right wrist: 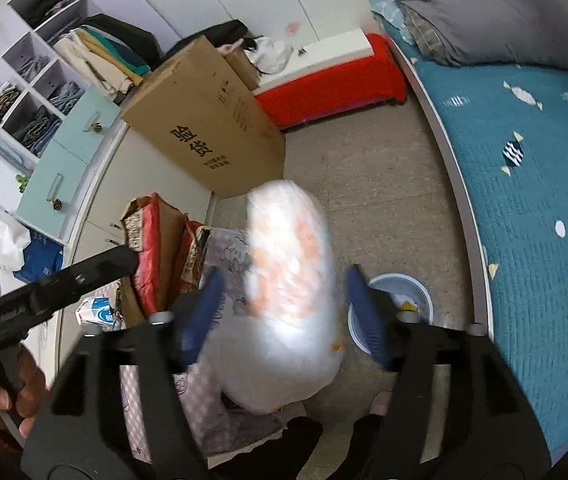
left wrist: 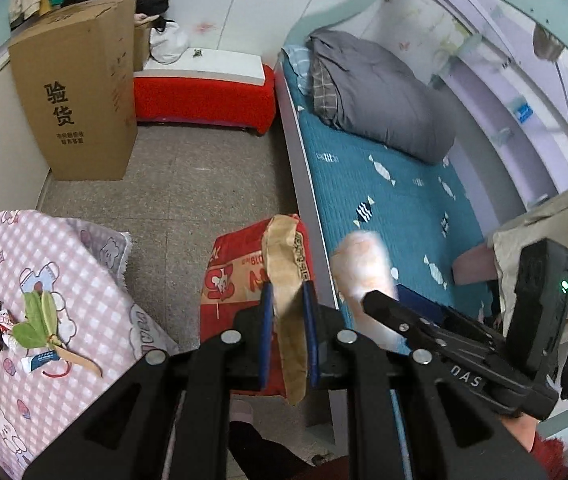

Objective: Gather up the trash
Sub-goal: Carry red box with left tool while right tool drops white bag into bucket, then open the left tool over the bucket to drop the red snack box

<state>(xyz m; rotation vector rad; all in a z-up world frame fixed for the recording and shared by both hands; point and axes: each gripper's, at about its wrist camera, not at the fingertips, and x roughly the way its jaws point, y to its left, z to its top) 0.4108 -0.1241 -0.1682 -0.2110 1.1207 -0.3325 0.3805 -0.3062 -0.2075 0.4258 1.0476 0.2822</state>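
Observation:
My left gripper [left wrist: 288,300] is shut on the brown rim of a red paper bag [left wrist: 243,276], holding it up beside the bed; the bag also shows in the right wrist view [right wrist: 151,256]. My right gripper [right wrist: 284,292] is open, with a blurred white and orange plastic wrapper [right wrist: 288,280] between its fingers; I cannot tell whether they touch it. The wrapper also shows in the left wrist view [left wrist: 364,272], just right of the bag. More trash, wrappers and green leaves [left wrist: 37,316], lies on the pink checked table [left wrist: 83,280].
A tall cardboard box [left wrist: 79,92] stands on the grey floor by the cabinet. A red bench [left wrist: 203,96] sits at the far wall. The blue bed [left wrist: 396,200] with a grey duvet runs along the right. A pale blue basin [right wrist: 416,292] sits on the floor.

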